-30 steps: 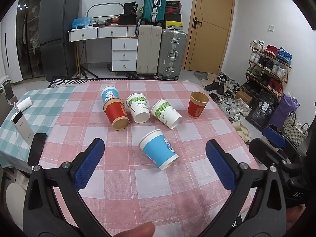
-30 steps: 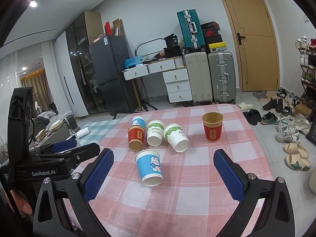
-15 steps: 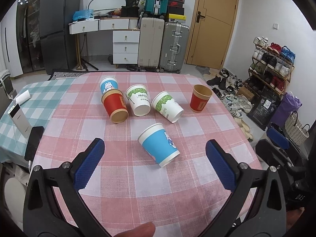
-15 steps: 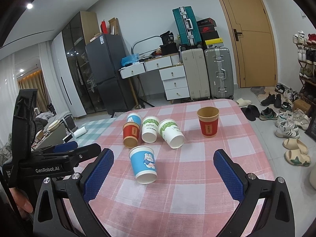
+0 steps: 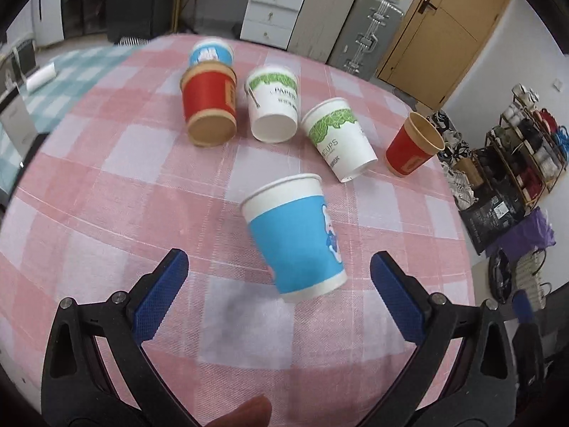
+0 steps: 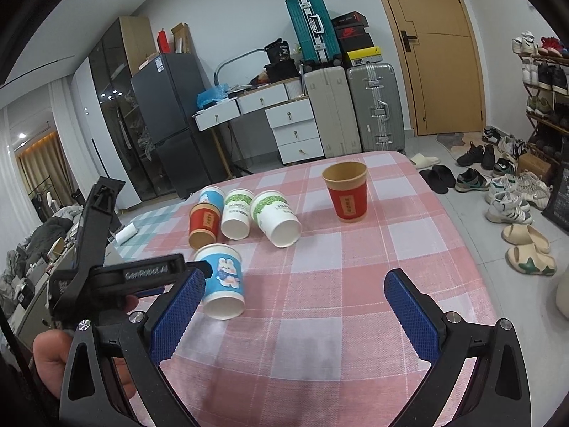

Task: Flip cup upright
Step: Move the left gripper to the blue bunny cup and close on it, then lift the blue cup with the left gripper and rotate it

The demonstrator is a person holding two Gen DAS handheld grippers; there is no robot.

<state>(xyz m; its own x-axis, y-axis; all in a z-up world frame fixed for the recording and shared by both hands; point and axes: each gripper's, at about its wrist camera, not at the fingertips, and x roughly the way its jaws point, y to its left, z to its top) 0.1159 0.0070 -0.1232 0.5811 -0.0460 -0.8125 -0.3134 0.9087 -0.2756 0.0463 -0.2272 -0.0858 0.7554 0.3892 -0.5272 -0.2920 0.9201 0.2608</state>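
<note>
My left claw (image 5: 279, 291): jaws wide apart, empty. Blue cup (image 5: 297, 236) on its side just ahead, between the fingers. My right claw (image 6: 295, 306): also apart, empty.

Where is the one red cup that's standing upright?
The upright red cup stands alone at the table's far right, beside the tipped green-leaf cup.

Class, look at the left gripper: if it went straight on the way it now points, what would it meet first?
Most likely the blue cup lying on its side; it sits between the open fingers of the left gripper, just ahead, though depth is uncertain.
</note>
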